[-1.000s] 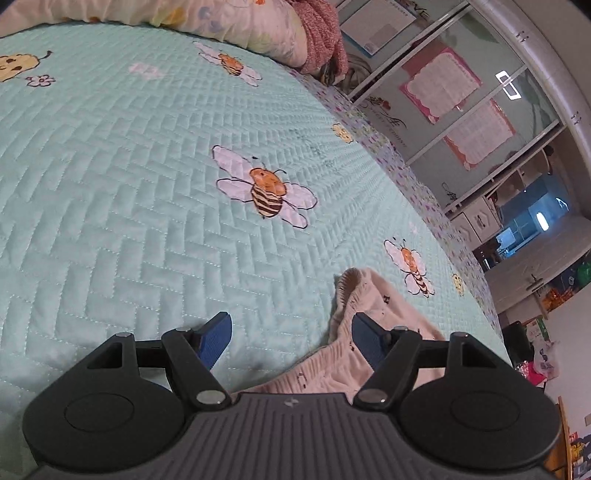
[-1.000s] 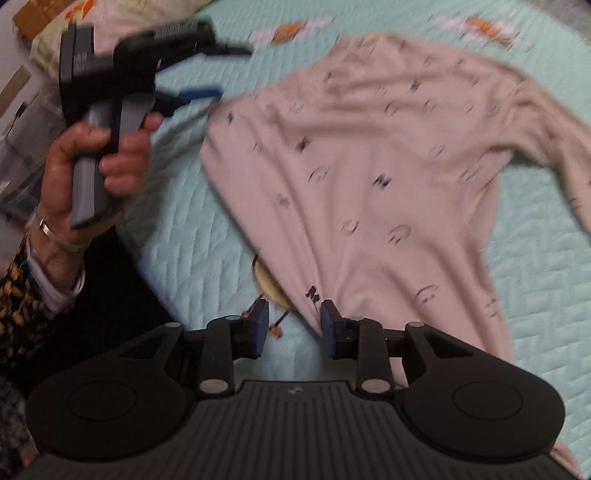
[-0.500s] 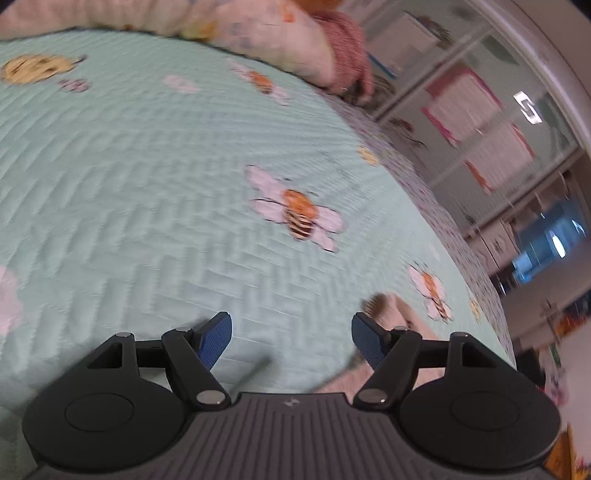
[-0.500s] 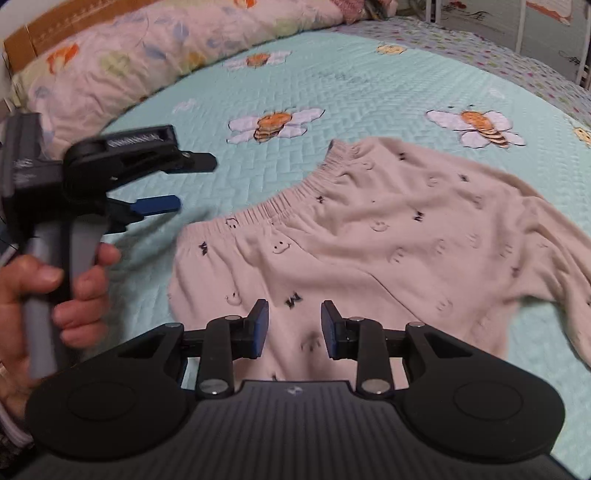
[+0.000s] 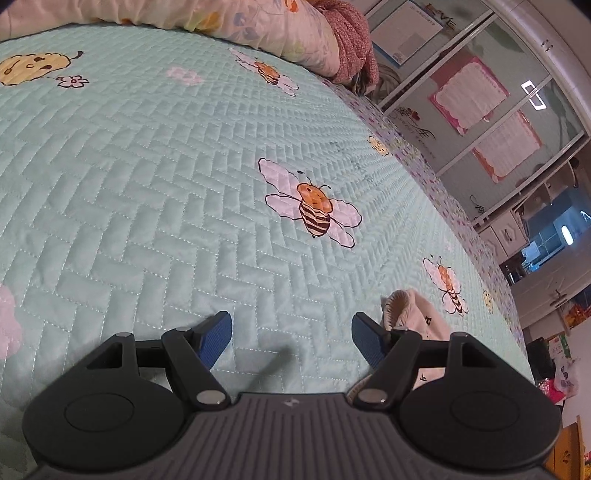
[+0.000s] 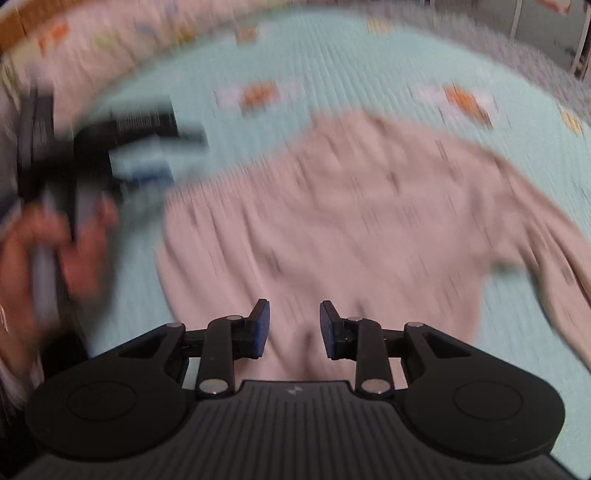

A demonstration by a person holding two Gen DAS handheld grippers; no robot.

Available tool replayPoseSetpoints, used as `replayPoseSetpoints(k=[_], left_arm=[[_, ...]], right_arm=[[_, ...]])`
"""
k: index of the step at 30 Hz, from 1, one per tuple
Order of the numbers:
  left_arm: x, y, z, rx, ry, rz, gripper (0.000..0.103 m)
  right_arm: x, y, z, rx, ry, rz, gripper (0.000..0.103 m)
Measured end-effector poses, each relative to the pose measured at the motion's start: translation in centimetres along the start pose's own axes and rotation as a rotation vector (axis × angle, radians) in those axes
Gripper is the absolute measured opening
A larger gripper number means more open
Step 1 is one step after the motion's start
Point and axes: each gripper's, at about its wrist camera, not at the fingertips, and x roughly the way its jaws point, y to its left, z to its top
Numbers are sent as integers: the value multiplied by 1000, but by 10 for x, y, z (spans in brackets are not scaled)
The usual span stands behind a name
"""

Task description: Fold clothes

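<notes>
Right under my right gripper [image 6: 294,325] sits the pink garment [image 6: 354,236], jaws partly apart with nothing pinched, cloth visible in the gap below them but not gripped as far as I can tell. View is heavily blurred, so detail is poor. Garment lies spread flat on the quilt [image 6: 332,62], waistband edge toward the left, one leg or sleeve trailing off to the right; looks like pants but blur makes that a guess. No fold in it that I can see, so folding reads as not started, only laid out. Left of it in the same view, my left hand [image 6: 62,254] holds the other tool, smeared, just off the garment's left edge over bare quilt. Switching to the left wrist view: left gripper [image 5: 291,338] jaws wide apart, empty, over bare quilt. Only a bunched corner of the garment shows there, just behind the right finger [image 5: 364,339], whether touching I cannot tell. Beyond that, bee print [image 5: 312,206] on the quilt, then a floral pillow [image 5: 258,22] and a red knit thing [image 5: 351,40] at the far edge, wardrobe doors [image 5: 480,110] past the bed. Left to do, my read: grab an edge with each gripper, fold over lengthwise, then fold again, smooth. Basically all of the task remains.
</notes>
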Motion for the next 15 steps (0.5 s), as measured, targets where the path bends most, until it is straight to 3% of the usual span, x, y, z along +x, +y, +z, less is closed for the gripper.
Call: replayPoseSetpoints(k=[3,4,6,9,12,15], left_arm=[[-2,3,1,-27,-8,-24,74],[-2,4,2,-34,-10,-33,74],[-3,3,2,-33,-8,-58,74],[-4,0,4,-23,1,-120,75],[-6,-2,7,-27,-16,-157,74],[-4,-3,6,-35,-7,-162,75]], right_arm=[[26,12,25,-14,-87,69,34],[36,15,29,-33,-76,78,34],[54,17,26,-86,10,43,33],[50,14,1,-119,128,-40,32],[26,4,-30,-97,195,-111,31],[15,-2,-31,-38,216,-120,32]])
